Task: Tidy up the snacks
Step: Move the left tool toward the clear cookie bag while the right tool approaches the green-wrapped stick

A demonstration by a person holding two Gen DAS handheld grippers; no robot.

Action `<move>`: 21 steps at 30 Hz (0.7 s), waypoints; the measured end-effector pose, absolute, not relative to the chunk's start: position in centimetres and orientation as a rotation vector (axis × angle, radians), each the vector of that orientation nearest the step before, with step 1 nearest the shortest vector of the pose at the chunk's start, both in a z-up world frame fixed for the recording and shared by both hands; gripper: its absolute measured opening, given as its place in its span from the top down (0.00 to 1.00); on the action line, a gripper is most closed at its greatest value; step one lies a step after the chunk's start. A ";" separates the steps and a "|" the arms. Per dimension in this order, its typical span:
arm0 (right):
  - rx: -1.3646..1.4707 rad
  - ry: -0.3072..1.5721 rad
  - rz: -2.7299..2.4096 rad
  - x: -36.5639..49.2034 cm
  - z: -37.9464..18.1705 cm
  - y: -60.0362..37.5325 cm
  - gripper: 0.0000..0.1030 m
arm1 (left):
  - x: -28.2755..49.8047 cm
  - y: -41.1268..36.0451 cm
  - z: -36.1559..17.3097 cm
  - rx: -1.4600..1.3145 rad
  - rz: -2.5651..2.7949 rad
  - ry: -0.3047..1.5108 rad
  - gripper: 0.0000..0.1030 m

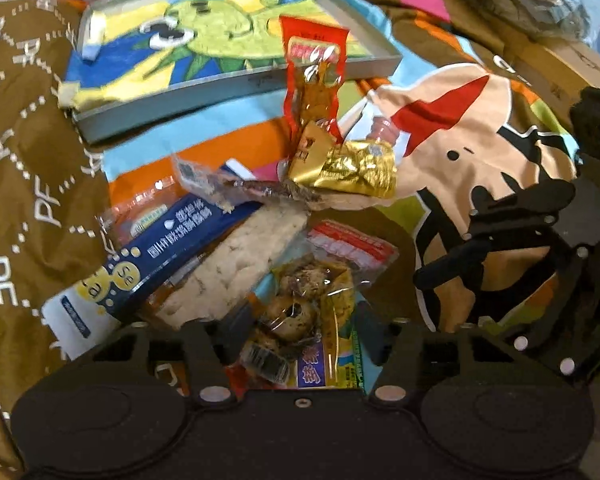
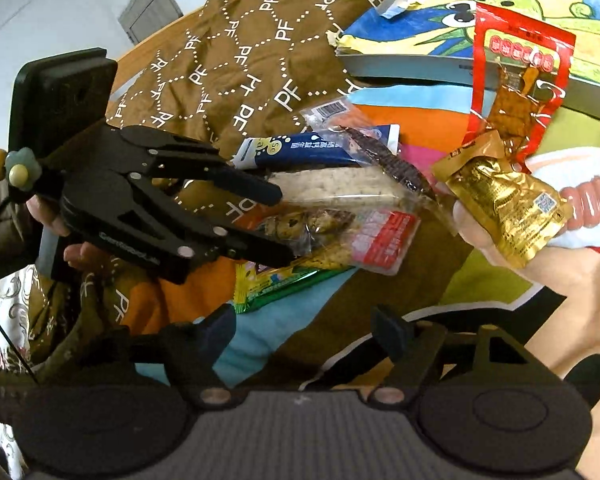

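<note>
Snack packs lie in a heap on a colourful cartoon cloth. My left gripper (image 1: 290, 338) (image 2: 276, 224) is open and straddles a clear pack of brown marbled eggs (image 1: 300, 308) (image 2: 300, 220); a gap shows beside the pads. Next to it lie a pale cracker pack (image 1: 236, 264) (image 2: 340, 188), a blue stick pack (image 1: 168, 252) (image 2: 300, 152) and a green-yellow pack (image 2: 276, 284). Farther off are a gold foil pack (image 1: 352, 168) (image 2: 504, 204) and a red pack (image 1: 316, 76) (image 2: 520, 80) that leans on a grey tray (image 1: 236, 80) (image 2: 420, 68). My right gripper (image 2: 304, 328) (image 1: 460, 248) is open over bare cloth, holding nothing.
A brown quilt with white letters (image 1: 32, 168) (image 2: 236, 64) bunches up left of the heap. A cardboard box (image 1: 560, 60) stands at the back right. The tray's floor carries a cartoon picture. A hand (image 2: 60, 220) holds the left gripper's handle. A pink sausage pack (image 2: 588, 204) lies behind the gold one.
</note>
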State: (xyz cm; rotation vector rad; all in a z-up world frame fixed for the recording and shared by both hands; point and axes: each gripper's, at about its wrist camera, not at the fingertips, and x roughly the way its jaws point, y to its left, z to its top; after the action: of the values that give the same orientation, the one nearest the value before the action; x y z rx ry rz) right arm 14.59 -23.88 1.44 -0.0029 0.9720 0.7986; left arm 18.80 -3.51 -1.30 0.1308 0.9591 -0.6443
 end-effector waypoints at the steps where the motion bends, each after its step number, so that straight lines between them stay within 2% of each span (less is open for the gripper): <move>1: 0.000 0.974 0.796 14.5 1.4 -23.9 0.26 | 19.1 -3.4 -1.4 0.119 -0.639 0.966 0.47; 4: 0.007 0.984 0.793 14.6 1.1 -23.6 0.28 | 20.0 -3.1 -1.7 0.071 -0.642 1.001 0.48; 6: 0.017 0.993 0.793 14.7 0.8 -23.5 0.30 | 20.5 -3.0 -2.0 0.048 -0.648 1.031 0.42; 8: 0.024 0.997 0.793 14.7 0.6 -23.3 0.30 | 20.6 -3.0 -2.2 0.041 -0.644 1.041 0.42; 13: 0.035 0.997 0.791 14.8 0.1 -23.1 0.31 | 20.4 -3.0 -2.5 0.041 -0.584 1.060 0.49; 21: 0.113 0.981 0.798 15.3 -0.4 -22.8 0.36 | 18.3 -0.4 -2.0 -0.085 -0.443 1.100 0.52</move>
State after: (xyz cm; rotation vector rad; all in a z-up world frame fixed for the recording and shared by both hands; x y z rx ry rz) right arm 15.31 -22.76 -0.42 0.1128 0.9812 0.7978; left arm 18.27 -0.44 -1.98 -0.0850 1.1001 -0.4433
